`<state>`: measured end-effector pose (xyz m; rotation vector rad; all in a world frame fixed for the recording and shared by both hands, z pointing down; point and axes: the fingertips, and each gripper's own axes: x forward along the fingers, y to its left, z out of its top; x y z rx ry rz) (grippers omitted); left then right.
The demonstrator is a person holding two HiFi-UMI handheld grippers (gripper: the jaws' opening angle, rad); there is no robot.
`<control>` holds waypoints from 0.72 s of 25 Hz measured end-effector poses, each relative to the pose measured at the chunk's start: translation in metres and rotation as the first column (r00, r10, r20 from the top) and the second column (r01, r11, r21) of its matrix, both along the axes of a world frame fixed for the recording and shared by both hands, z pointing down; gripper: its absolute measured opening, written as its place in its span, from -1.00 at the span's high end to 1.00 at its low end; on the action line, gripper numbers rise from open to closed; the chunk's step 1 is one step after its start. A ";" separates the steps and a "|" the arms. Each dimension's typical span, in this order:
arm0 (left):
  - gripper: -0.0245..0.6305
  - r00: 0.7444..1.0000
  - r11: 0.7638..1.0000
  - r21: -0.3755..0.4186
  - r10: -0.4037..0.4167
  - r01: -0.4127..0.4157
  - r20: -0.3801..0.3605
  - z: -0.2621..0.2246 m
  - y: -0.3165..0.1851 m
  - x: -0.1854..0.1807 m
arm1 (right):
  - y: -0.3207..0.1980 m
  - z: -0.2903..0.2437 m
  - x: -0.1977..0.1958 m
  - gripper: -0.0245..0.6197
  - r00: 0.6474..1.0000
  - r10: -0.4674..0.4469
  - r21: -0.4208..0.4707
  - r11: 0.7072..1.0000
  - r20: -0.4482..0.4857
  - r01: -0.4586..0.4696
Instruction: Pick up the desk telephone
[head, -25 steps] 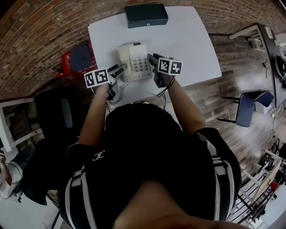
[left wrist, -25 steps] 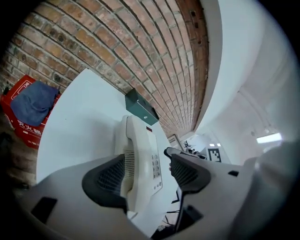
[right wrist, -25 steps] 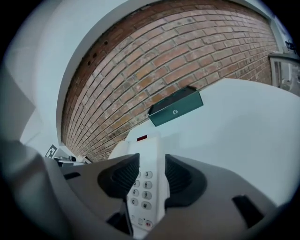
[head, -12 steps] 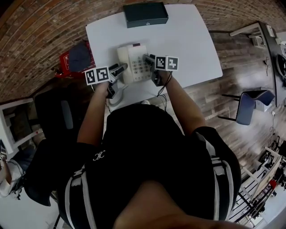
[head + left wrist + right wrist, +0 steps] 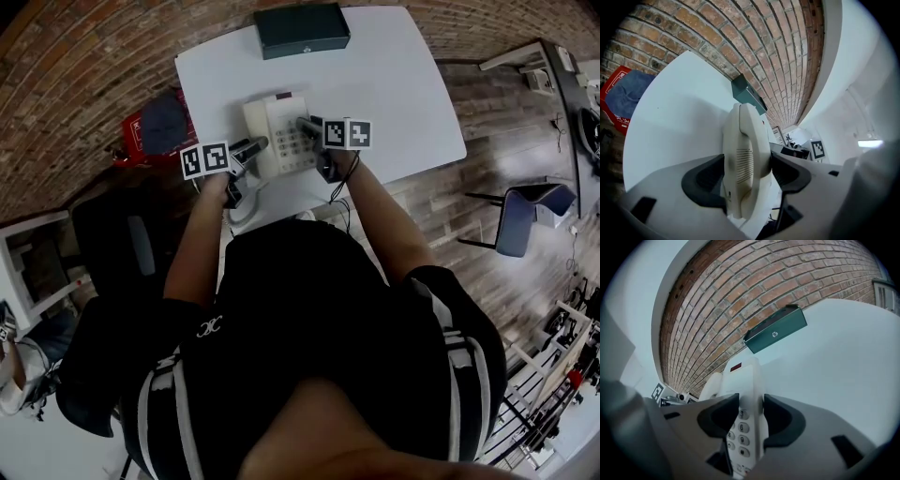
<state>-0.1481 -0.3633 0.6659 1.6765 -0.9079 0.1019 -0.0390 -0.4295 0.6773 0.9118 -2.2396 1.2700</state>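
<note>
A cream desk telephone [image 5: 281,131] lies on the white table [image 5: 394,84], handset on its left side and keypad on the right. My left gripper [image 5: 255,145] holds the handset side, and in the left gripper view both pads touch the handset [image 5: 745,154] at my left gripper [image 5: 746,176]. My right gripper [image 5: 305,124] grips the keypad side. In the right gripper view the phone's edge [image 5: 747,394] sits between the closing jaws of my right gripper [image 5: 751,420], with both pads against it. The phone rests on the table.
A dark green metal box [image 5: 302,30] stands at the table's far edge, behind the phone. A red crate with blue cloth [image 5: 161,122] sits on the floor to the left. A black chair [image 5: 122,244] is at the near left and a blue chair [image 5: 525,216] at the right.
Both grippers have sunk a little and drawn in on the phone's two sides. The right gripper's tips now reach over the keypad edge. The phone stays on the table.
</note>
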 end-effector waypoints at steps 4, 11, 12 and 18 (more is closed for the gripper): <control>0.02 0.999 1.000 -0.025 0.000 -0.002 -0.048 0.003 0.002 0.004 | 0.000 -0.001 0.000 0.46 1.000 -0.001 0.001 1.000 0.004 0.001; 0.02 0.997 0.999 -0.044 0.006 -0.009 -0.071 0.003 0.003 0.005 | 0.001 0.000 0.000 0.44 1.000 -0.008 -0.026 1.000 0.011 0.009; 0.02 0.998 0.999 -0.046 0.008 -0.011 -0.067 0.003 0.003 0.005 | 0.001 0.001 0.000 0.43 1.000 -0.009 -0.028 1.000 0.011 0.009; 0.08 0.999 0.998 -0.062 0.028 -0.031 -0.036 0.001 0.003 0.005 | 0.002 -0.002 0.001 0.49 0.999 -0.008 -0.035 0.999 -0.043 0.006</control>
